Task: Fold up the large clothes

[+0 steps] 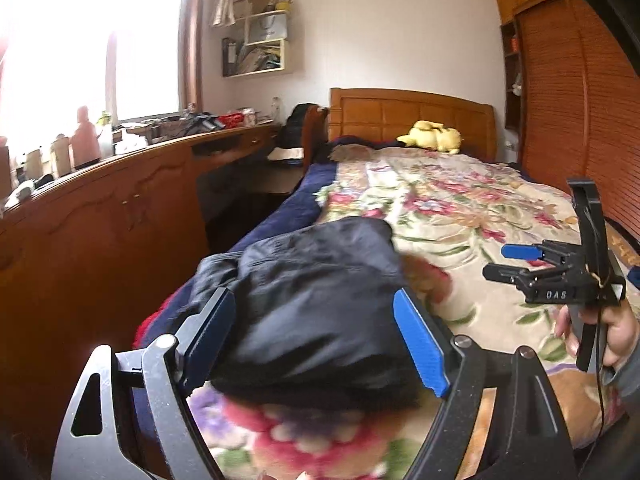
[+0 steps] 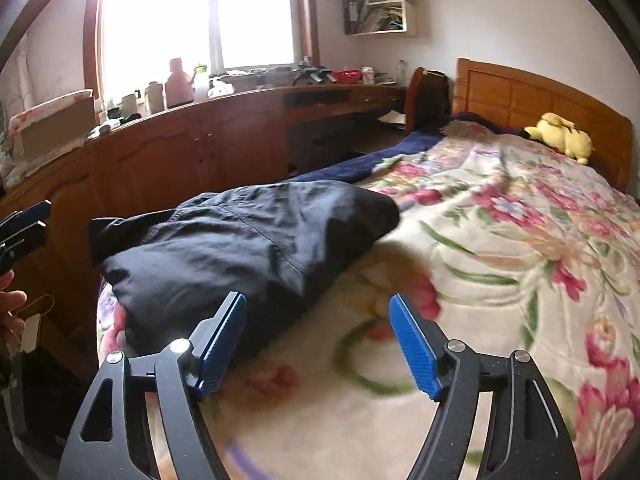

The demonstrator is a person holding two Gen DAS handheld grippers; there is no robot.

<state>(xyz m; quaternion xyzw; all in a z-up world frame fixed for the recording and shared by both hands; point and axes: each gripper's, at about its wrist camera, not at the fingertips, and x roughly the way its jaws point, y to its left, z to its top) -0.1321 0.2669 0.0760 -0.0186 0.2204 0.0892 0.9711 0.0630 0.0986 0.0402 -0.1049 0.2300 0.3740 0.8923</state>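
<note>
Daylight floods the bedroom through the window (image 2: pixel 196 12) beyond the long wooden bench (image 2: pixel 224 120), which is crowded with bottles and clutter. Your bed (image 2: pixel 500 240) runs away from you toward a wooden headboard (image 1: pixel 412 114), covered in a floral blanket (image 1: pixel 448 200) with a dark blue layer showing along its near edge. A yellow plush toy (image 2: pixel 564 138) lies by the headboard, wall shelves (image 1: pixel 260 36) hang above the bench, and a slatted wooden wardrobe (image 1: pixel 568 100) stands on the far side in the left wrist view.

The dark jacket (image 2: pixel 248 248) lies bundled into a compact heap on the blanket, near the foot of the bed on the side closest to the bench.

Your left tongs (image 1: pixel 316 344) stand released, blue pads wide apart. In that view the jacket fills the gap between them, but the pads do not press on it, and whether they touch it you cannot tell.

Your right tongs (image 2: pixel 320 344) are also spread wide, with only blanket showing between the pads; the jacket's near corner sits just beside the left-hand pad. Nothing is gripped.

From the left wrist view you also see the right tongs off to the side above the blanket, your right hand (image 1: pixel 608 332) wrapped around the handle. A sliver of the left tongs and your left hand (image 2: pixel 10 312) shows at the edge of the right wrist view.
</note>
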